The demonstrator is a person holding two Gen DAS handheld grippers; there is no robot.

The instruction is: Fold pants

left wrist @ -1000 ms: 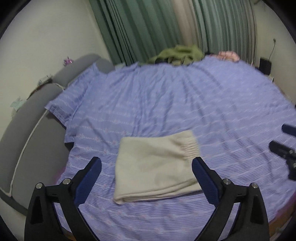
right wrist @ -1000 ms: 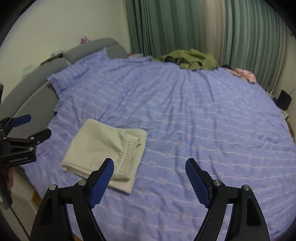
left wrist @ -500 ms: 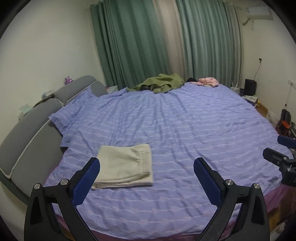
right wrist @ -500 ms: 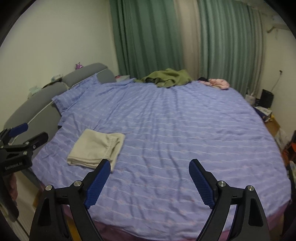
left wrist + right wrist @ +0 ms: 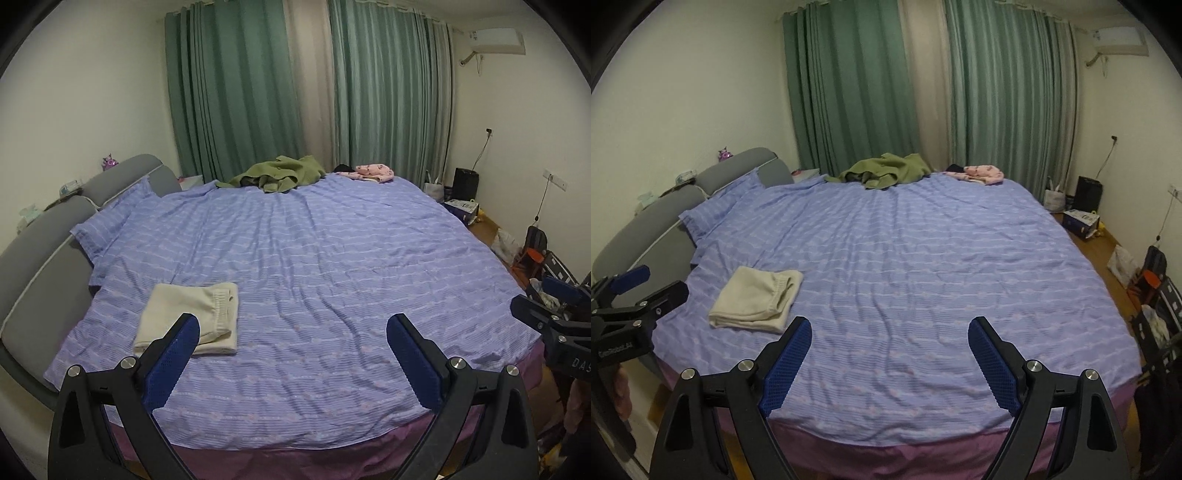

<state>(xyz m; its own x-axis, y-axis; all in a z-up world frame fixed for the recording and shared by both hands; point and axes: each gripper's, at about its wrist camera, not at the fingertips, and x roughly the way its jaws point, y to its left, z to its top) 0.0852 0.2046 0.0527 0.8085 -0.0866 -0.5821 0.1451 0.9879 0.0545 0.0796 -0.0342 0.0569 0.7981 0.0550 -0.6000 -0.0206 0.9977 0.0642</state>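
Both claws, left claw [image 5: 293, 341] and right claw [image 5: 890, 345], spread wide and empty, have pulled back from the cream pants [image 5: 192, 315], now lying folded near the bed's [image 5: 332, 258] left edge; folding looks finished.

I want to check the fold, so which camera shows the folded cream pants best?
The right wrist view: the folded cream pants lie unobstructed there. In the left wrist view, a blue-padded gripper finger overlaps their near edge.
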